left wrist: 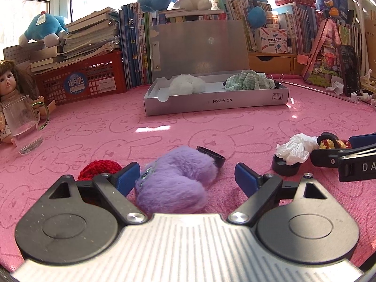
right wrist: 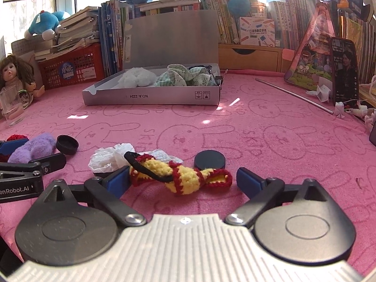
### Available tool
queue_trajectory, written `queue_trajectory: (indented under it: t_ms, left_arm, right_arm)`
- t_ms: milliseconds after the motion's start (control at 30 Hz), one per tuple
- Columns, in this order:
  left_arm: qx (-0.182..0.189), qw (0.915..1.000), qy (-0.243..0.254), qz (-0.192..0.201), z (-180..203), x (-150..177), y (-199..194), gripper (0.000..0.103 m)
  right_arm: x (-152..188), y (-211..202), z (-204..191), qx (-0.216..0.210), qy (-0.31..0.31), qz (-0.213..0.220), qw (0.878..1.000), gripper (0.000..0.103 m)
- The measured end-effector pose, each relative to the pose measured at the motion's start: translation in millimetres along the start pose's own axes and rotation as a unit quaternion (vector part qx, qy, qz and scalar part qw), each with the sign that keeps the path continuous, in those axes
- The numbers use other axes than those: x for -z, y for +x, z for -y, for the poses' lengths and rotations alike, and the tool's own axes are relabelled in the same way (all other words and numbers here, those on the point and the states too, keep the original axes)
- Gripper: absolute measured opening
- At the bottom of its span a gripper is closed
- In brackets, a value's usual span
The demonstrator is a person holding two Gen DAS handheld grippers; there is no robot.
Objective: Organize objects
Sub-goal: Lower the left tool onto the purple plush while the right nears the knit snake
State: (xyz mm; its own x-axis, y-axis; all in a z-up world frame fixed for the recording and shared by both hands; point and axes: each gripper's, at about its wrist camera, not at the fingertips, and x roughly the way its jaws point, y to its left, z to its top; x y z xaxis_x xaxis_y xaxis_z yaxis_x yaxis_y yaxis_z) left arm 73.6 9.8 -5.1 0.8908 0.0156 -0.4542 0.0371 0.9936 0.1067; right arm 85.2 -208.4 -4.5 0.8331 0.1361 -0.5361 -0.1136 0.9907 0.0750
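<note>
A purple fluffy scrunchie (left wrist: pixel 174 178) lies on the pink cloth between the open fingers of my left gripper (left wrist: pixel 186 176). A red knitted piece (left wrist: pixel 101 168) lies just left of it. My right gripper (right wrist: pixel 183 179) is open around a yellow-and-red crocheted piece (right wrist: pixel 181 176) with a black elastic band. The open silver box (left wrist: pixel 216 101) stands farther back and holds a white fluffy item (left wrist: pixel 186 84) and a green patterned scrunchie (left wrist: pixel 249 80). The box also shows in the right wrist view (right wrist: pixel 150 98).
Black caps (right wrist: pixel 67 144) (right wrist: pixel 209 161) and crumpled white plastic (right wrist: pixel 110 157) lie near the grippers. A glass mug (left wrist: pixel 23 127) and a doll (left wrist: pixel 9 82) stand at the left. A metal rod (right wrist: pixel 293 95), a phone (right wrist: pixel 344 70), books and plush toys line the back.
</note>
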Motion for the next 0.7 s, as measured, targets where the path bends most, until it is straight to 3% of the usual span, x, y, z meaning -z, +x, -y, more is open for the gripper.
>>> queue_trajectory:
  t_ms: [333, 700]
  left_arm:
    - [-0.001, 1.0000, 0.005, 0.000, 2.1, 1.0, 1.6, 0.096]
    - [0.013, 0.9998, -0.016, -0.006, -2.3, -2.5, 2.7, 0.097]
  right_arm:
    - [-1.3, 2.5, 4.3, -0.014, 0.023, -0.007, 1.000, 0.100]
    - [2.1, -2.0, 4.9, -0.022, 0.026, 0.007, 0.999, 0.089]
